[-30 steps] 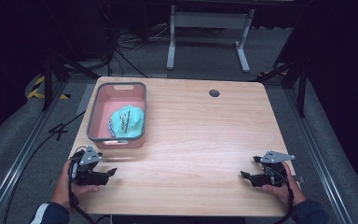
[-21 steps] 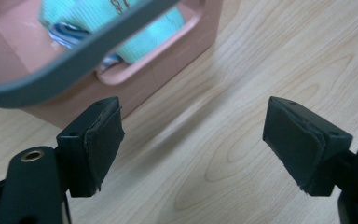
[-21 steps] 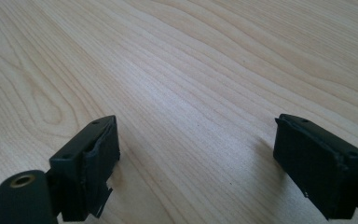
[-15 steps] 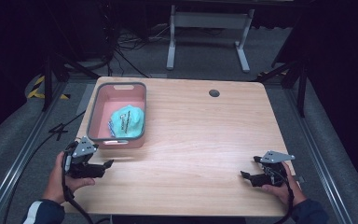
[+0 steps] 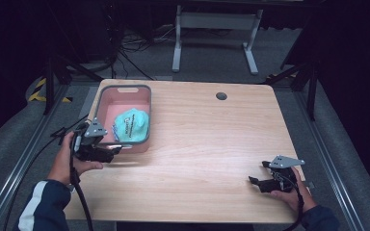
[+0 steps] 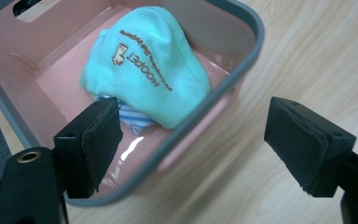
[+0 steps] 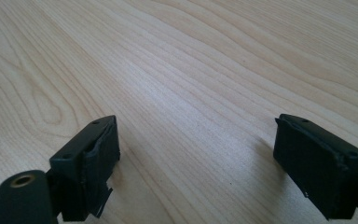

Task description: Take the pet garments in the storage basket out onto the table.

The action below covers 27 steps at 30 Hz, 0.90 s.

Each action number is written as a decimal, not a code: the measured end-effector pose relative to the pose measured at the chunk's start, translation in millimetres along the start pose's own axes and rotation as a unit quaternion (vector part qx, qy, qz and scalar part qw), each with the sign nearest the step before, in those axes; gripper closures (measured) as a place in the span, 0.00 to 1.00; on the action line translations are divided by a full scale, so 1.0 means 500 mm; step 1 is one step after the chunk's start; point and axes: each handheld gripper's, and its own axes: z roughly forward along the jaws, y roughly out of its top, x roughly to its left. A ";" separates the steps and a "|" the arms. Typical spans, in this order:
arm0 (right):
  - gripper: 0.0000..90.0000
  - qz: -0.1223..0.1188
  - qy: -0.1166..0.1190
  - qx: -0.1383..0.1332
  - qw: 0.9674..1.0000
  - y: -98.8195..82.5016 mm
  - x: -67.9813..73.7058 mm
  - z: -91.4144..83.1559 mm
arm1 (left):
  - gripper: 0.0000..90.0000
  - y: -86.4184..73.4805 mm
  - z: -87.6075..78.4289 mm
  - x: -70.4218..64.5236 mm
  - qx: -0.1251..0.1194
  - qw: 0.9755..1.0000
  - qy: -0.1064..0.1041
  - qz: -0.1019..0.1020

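Moved: left gripper [image 5: 107, 153] rose to the bin [image 5: 125, 90], jaws just widening, empty.
Cloth [image 6: 147, 65]: in bin.
Right gripper [image 5: 257, 184]: stayed put, jaws apart, empty.

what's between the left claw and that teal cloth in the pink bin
Only the bin's near wall. The left claw is open and straddles that grey rim, one pad over the bin's inside and one outside over the table. The teal cloth lies just beyond, uncovered from above.
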 end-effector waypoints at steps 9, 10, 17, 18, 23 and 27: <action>0.17 -0.001 0.000 0.000 1.000 0.000 0.000 0.000 | 0.21 0.052 0.033 0.031 0.013 1.000 -0.002 0.004; 0.17 -0.001 0.000 0.000 1.000 0.000 0.000 0.000 | 0.21 0.057 0.036 0.035 0.016 1.000 -0.001 0.007; 0.17 0.000 0.000 0.000 1.000 0.000 0.000 0.000 | 0.21 0.094 0.080 0.062 0.046 0.999 -0.015 0.012; 0.17 -0.001 0.000 0.000 1.000 0.000 0.000 0.000 | 0.21 0.099 0.091 0.066 0.053 0.998 -0.020 0.013; 0.17 0.000 0.000 0.000 1.000 0.000 0.000 0.000 | 0.21 0.111 0.132 0.082 0.087 0.996 -0.026 0.022; 0.17 -0.001 0.000 0.000 1.000 0.000 0.000 0.000 | 0.21 0.126 0.156 0.097 0.107 0.993 -0.024 0.031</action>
